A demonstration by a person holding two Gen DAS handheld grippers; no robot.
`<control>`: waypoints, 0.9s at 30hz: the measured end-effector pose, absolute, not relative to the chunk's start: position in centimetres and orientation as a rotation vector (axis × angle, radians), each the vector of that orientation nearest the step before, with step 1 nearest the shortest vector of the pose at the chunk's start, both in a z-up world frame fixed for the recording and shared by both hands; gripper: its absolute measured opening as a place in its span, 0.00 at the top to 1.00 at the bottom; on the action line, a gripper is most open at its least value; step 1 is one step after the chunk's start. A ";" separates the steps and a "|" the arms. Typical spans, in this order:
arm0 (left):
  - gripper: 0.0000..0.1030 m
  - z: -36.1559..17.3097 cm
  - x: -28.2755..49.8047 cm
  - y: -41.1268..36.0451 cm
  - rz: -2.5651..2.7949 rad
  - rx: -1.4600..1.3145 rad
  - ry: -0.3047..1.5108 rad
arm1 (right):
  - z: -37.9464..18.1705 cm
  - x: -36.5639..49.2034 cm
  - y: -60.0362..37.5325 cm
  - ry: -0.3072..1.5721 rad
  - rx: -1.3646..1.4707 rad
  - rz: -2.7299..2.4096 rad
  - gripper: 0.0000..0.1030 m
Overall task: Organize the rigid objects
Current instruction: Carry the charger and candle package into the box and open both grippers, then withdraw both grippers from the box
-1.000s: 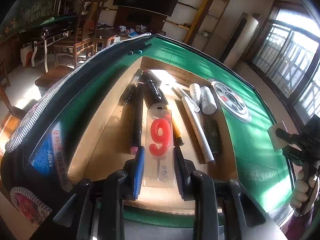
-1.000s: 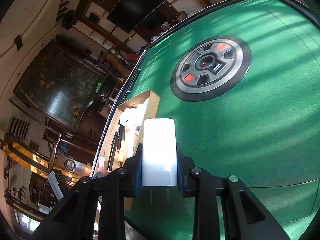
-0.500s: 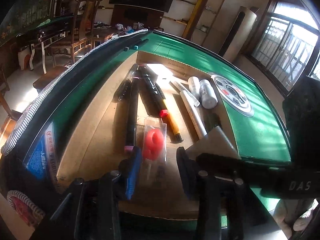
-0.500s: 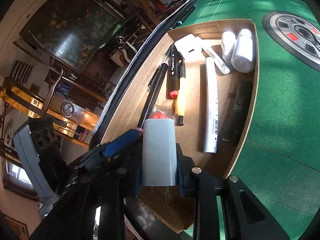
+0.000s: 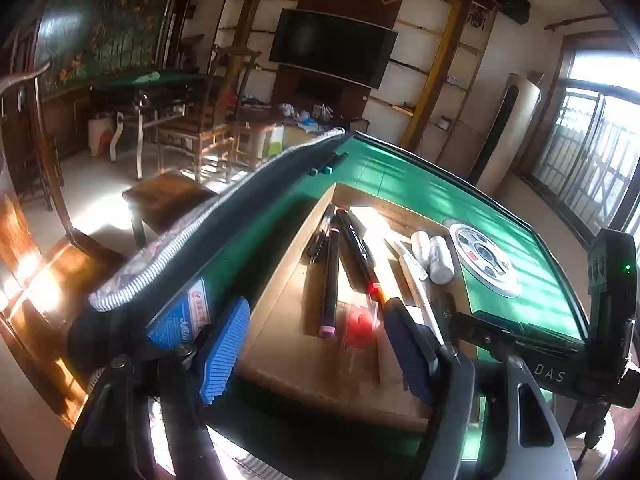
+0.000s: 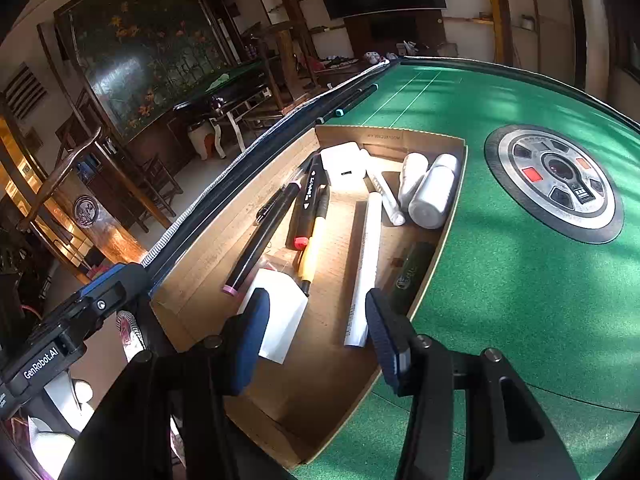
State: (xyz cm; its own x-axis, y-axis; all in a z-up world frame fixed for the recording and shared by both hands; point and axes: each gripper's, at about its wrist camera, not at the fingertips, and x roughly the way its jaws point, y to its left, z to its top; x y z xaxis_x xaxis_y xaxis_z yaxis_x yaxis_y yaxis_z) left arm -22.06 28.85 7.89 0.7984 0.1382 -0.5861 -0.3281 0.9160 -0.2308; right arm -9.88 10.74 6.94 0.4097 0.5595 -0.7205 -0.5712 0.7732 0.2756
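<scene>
A shallow cardboard box (image 6: 192,276) lies on the green table and holds pens, markers, two white bottles (image 6: 430,196) and a white case (image 6: 344,164). A white charger (image 6: 280,318) lies in its near end, partly over the packet with the red candle (image 5: 360,326). My right gripper (image 6: 316,332) is open and empty just above the charger. My left gripper (image 5: 316,354) is open and empty, back at the box's near edge (image 5: 320,384). The right gripper's body shows in the left wrist view (image 5: 560,364).
A round grey dial (image 6: 554,180) is set in the green felt (image 6: 520,300) right of the box. Two dark pens (image 6: 352,100) lie by the table's padded left rim (image 5: 192,236). Chairs and a floor drop lie beyond that rim.
My right gripper carried the white charger over the box, opened and left it in the near end. My left gripper let go of the candle packet, opened wide and drew back.
</scene>
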 end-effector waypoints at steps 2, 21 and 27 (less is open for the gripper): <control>0.24 9.0 -22.8 27.4 0.330 -0.230 0.526 | 7.3 -10.1 9.7 0.879 0.003 0.703 0.47; 0.01 13.2 -26.1 25.2 0.474 -0.071 0.326 | 5.9 -8.9 13.5 0.901 -0.194 0.663 0.36; 0.01 12.7 -25.3 24.3 0.451 -0.067 0.339 | 5.7 -8.4 8.8 0.891 -0.159 0.564 0.35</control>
State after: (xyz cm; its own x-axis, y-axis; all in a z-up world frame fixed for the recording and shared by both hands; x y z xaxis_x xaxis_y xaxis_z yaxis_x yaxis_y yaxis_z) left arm -25.33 24.34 12.73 0.8450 0.4159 -0.3361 -0.4381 0.8989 0.0109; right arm -8.41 8.78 5.73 0.4950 0.3984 -0.7722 -0.5270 0.8442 0.0977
